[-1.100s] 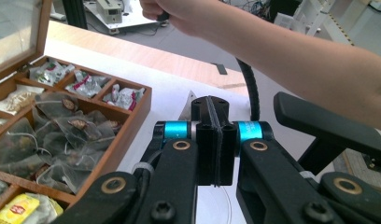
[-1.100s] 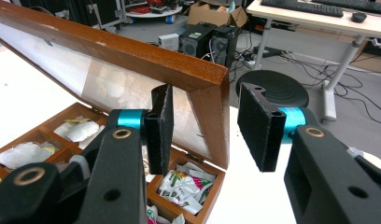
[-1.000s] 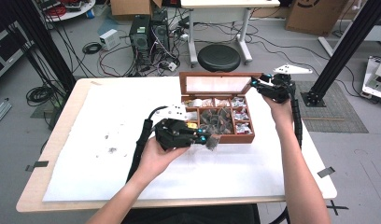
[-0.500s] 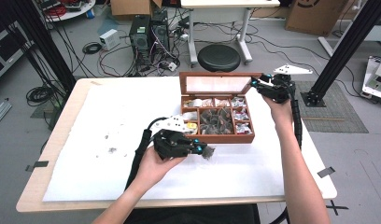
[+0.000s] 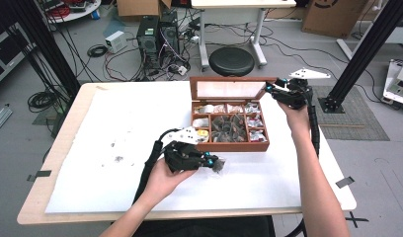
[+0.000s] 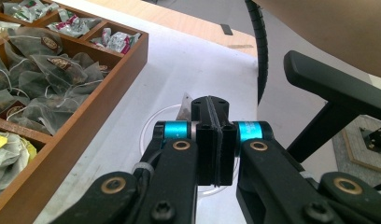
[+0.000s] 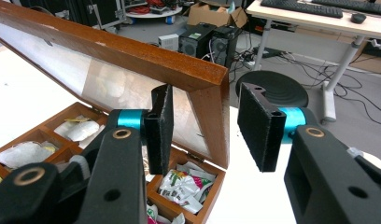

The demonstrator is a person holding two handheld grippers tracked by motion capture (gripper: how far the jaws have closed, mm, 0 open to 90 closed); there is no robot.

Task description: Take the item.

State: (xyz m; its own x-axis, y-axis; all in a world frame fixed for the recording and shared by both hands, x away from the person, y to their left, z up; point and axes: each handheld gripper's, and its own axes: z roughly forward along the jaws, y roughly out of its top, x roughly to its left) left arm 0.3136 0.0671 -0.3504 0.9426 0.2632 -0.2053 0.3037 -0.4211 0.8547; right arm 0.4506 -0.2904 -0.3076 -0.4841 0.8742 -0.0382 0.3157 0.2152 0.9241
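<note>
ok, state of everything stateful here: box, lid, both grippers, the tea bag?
wooden box: open, compartments filled with tea bags
lid: raised, upright, right edge between the right gripper's jaws
left gripper: shut on tea bag
tea bag: out of the box, over the white mat
right gripper: open, pads apart from the lid

High view overhead, facing forward-down, far; both claw views close, low; all share tea box (image 5: 229,121)
</note>
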